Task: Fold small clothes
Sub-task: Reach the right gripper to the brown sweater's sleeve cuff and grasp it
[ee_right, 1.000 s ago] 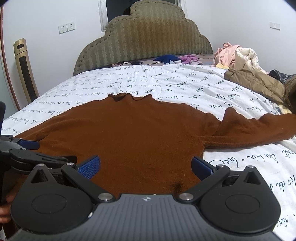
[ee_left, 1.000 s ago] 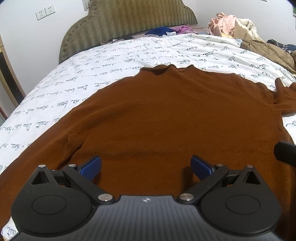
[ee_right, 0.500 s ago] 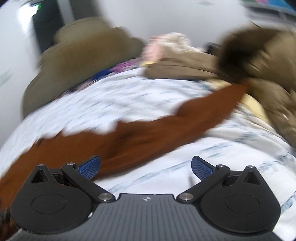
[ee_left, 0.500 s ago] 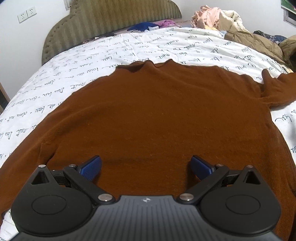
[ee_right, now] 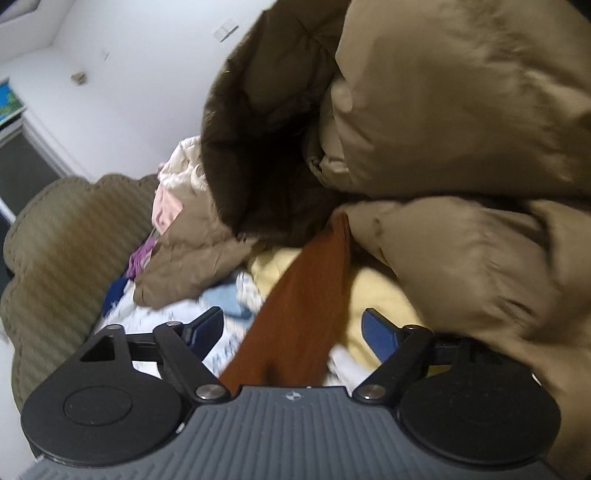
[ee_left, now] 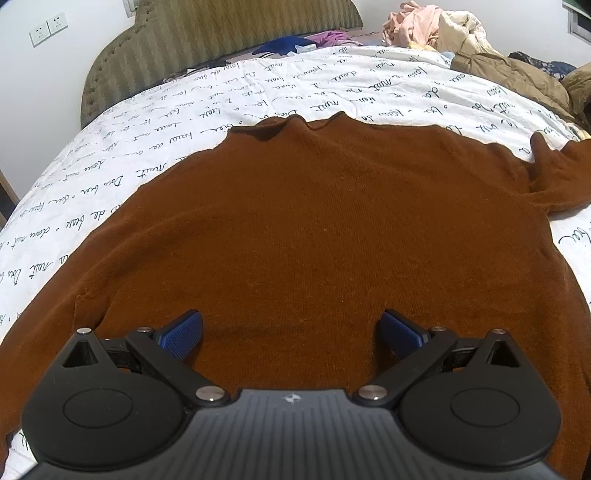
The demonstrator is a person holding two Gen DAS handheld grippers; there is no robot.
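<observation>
Cursive script on bedsheet (ee_left: pixel 369 81), illegible

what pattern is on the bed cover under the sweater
White bed cover printed with dark cursive handwriting; clearest in the left wrist view.

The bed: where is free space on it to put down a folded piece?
Free: the white printed cover between the brown sweater collar and the headboard, and the strip left of the sweater. Crowded: the right side, where the tan jacket and the clothes pile lie, over the sweater's sleeve end.

Left gripper (ee_left: pixel 290 332) and right gripper (ee_right: pixel 293 330): ribbed grey body, black round housings, silver screws, blue-padded fingers (ee_left: pixel 183 332).
</observation>
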